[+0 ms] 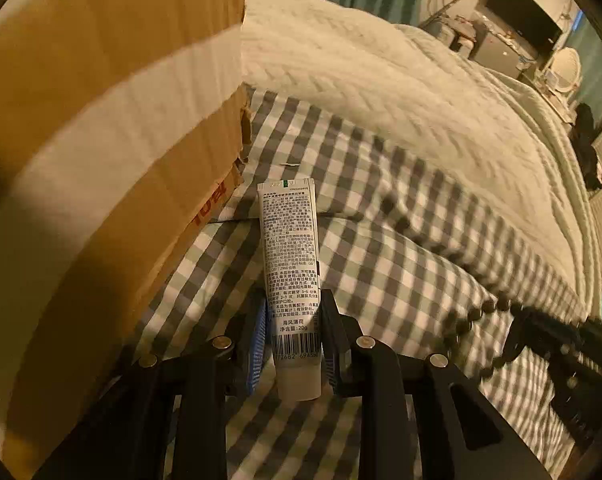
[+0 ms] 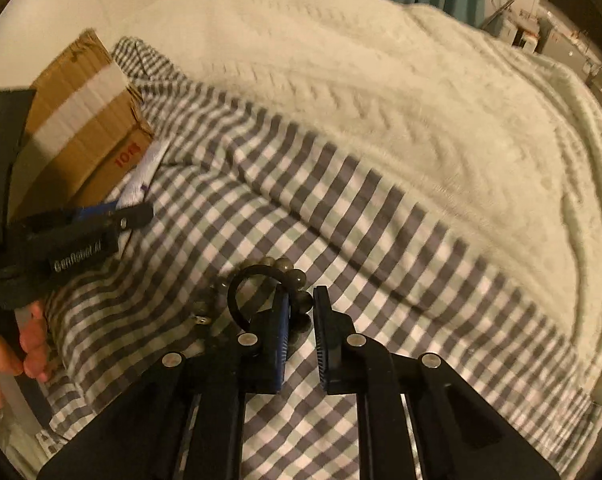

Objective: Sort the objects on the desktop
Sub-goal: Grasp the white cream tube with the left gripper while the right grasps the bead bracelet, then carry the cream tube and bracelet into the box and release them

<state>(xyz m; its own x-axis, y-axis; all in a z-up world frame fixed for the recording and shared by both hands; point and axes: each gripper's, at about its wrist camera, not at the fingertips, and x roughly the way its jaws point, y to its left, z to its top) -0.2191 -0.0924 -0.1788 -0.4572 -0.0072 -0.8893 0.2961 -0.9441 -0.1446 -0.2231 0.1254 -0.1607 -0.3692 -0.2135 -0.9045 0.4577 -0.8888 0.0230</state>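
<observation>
The white tube stands lengthwise between the fingers of the left gripper, printed back face toward the camera, cap end near the camera and crimped end pointing away. The left gripper's jaws are clamped on the tube's lower body, with the blue pad pressed against its left side and the dark finger against its right side. The tube's far end lies just beside the lower corner of the cardboard box.

The bead bracelet sits at the tips of the right gripper. The right gripper's jaws are clenched on the bracelet: several dark round beads are caught in the narrow gap between the two pads. A black loop curves out to the left of the beads; whether it is part of the bracelet cannot be told.

Both items are over the checked grey-and-white cloth, which covers the near part of a bed. A cream textured blanket lies beyond the cloth. The cardboard box stands at the left edge of the cloth. In the right wrist view, a hand is visible at the lower left below the left gripper's body.
</observation>
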